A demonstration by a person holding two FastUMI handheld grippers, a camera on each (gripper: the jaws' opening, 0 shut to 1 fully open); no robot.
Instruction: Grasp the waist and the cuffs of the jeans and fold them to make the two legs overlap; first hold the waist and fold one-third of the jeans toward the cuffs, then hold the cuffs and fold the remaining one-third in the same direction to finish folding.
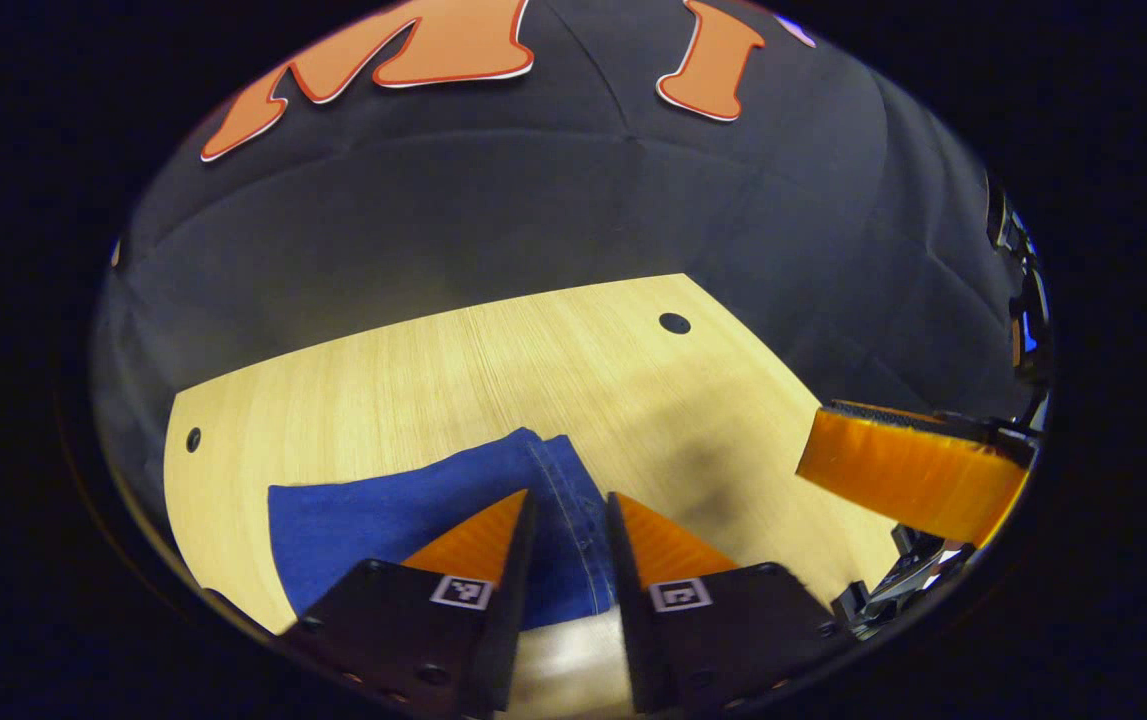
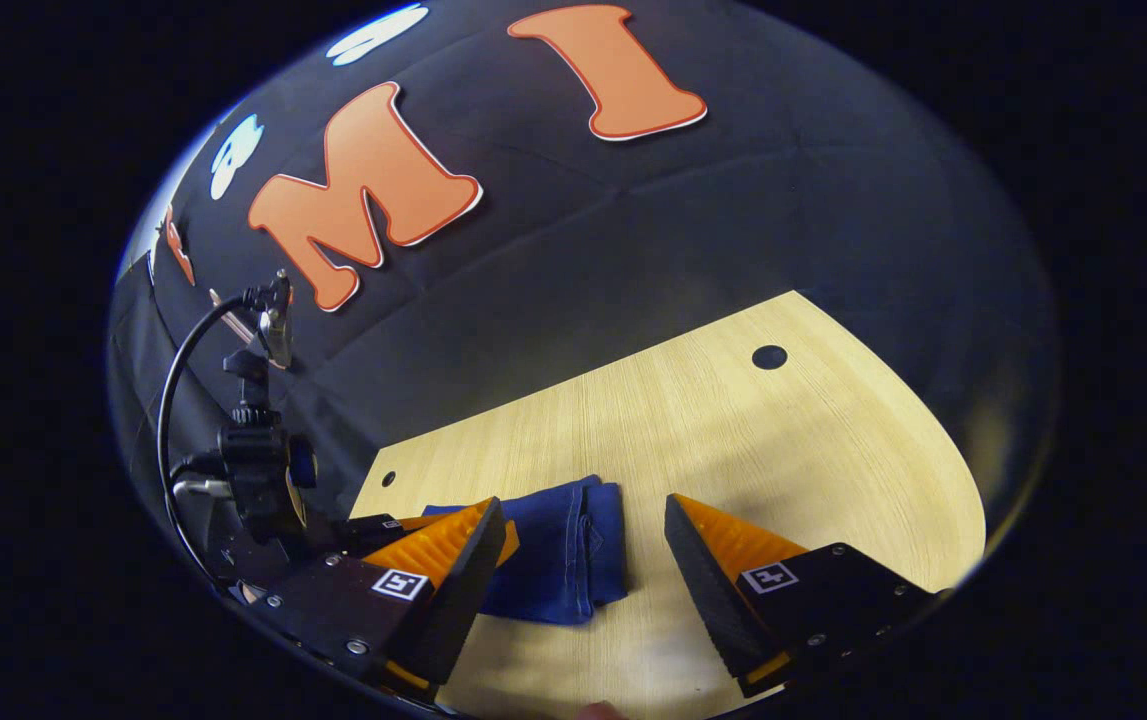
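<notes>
Hovering low over the folded cloth, the left gripper (image 1: 570, 510) has its fingers parted by a narrow gap, with a stitched seam of the jeans (image 1: 403, 515) showing between them; nothing is pinched, and the tips seem to stand just above the denim rather than on it. In the right gripper view, the right gripper (image 2: 583, 520) has its fingers spread wide and empty, the jeans (image 2: 558, 560) lying between and just beyond the tips, nearer the left-hand finger. That gripper also shows at the right edge of the left gripper view (image 1: 918, 475), held clear of the cloth.

The jeans lie as a compact blue bundle on the pale wooden tabletop (image 1: 493, 370), several layers showing at the folded edge in the right gripper view, so the folding looks finished or nearly so. Whether the last third sits squarely I cannot tell.

Denim of this kind is likely soft yet fairly heavy for cloth: it drapes and sags when lifted, but the stacked layers hold a crease and will not slip easily on wood. Any tidying hold is best taken at a thick hemmed or seamed edge, pinching all layers together, since a grip on the top layer alone would peel the bundle open.

A camera mount with a cable (image 2: 253, 440) stands at the booth's side.
</notes>
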